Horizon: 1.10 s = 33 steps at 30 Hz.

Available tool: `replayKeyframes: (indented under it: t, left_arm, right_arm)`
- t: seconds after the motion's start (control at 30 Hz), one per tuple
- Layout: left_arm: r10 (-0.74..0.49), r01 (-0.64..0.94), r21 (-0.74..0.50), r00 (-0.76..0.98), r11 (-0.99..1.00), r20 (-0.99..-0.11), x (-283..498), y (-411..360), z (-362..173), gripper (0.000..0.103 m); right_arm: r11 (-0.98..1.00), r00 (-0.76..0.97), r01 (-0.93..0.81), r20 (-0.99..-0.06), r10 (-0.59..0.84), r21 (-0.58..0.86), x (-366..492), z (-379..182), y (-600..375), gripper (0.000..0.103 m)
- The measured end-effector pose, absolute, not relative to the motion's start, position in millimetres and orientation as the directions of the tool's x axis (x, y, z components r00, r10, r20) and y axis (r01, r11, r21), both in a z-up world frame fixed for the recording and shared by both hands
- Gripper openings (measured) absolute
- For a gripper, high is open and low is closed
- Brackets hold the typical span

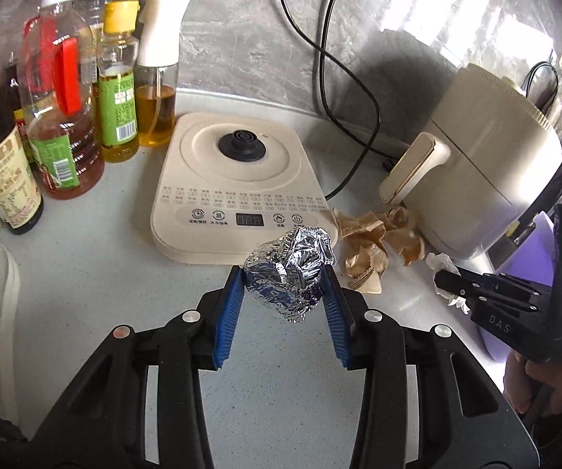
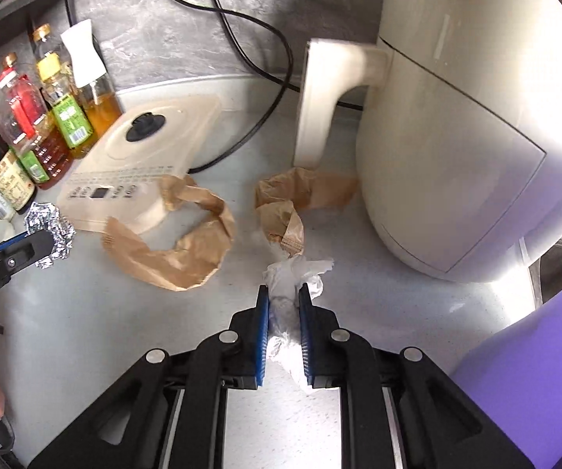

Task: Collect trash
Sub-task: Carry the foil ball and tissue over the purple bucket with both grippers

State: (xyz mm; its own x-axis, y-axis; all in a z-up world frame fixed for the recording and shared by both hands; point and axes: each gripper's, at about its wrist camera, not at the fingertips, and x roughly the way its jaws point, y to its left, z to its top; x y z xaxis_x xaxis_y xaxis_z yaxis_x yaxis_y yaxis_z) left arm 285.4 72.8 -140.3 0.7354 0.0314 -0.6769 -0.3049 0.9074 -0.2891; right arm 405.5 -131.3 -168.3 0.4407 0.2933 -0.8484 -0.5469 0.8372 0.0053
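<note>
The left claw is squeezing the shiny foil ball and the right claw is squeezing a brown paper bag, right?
Not quite. The left gripper does squeeze the foil ball, but the right gripper is squeezing a white tissue, as the right wrist view shows. The brown paper lies on the counter, ungripped.

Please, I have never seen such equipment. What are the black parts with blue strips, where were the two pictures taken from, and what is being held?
No robot here: a person holds a hand tool in each hand, each with a two-finger claw and a camera looking along its fingers. One picture comes from the left tool, the other from the right. The left claw grips a crumpled ball of silver foil. The right claw pinches a crumpled white tissue. On the pale speckled counter lie torn pieces of brown paper, beside a cream induction cooker and a cream air fryer.
</note>
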Motion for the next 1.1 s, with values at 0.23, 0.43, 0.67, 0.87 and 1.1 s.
replayKeyframes:
  t: [0.23, 0.43, 0.67, 0.87, 1.1]
  left_arm:
    - [0.069, -0.301, -0.264, 0.769, 0.916, -0.636, 265.3, 64.0, -104.4, 0.04]
    - [0.047, -0.256, -0.268, 0.799, 0.929, -0.6, 262.7, 36.8, -75.9, 0.04]
    - [0.004, -0.172, -0.255, 0.836, 0.952, -0.549, 266.3, -6.2, -38.9, 0.04]
    - [-0.053, -0.092, -0.246, 0.85, 0.965, -0.524, 277.4, -41.1, -23.4, 0.04]
    - [-0.125, 0.0, -0.238, 0.85, 0.971, -0.512, 296.5, -79.3, -14.2, 0.04]
  right_arm:
    - [0.787, 0.452, -0.615, -0.796, 0.403, 0.05, 367.3, -113.7, -132.5, 0.014]
    - [0.771, 0.495, -0.634, -0.733, 0.466, 0.062, 345.0, -66.2, -154.2, 0.014]
    - [0.804, 0.598, -0.593, -0.647, 0.472, 0.038, 331.0, -12.6, -202.8, 0.014]
    - [0.842, 0.658, -0.539, -0.612, 0.439, 0.024, 335.8, 8.6, -240.6, 0.015]
    - [0.894, 0.717, -0.447, -0.59, 0.371, 0.019, 343.2, 20.6, -292.1, 0.016]
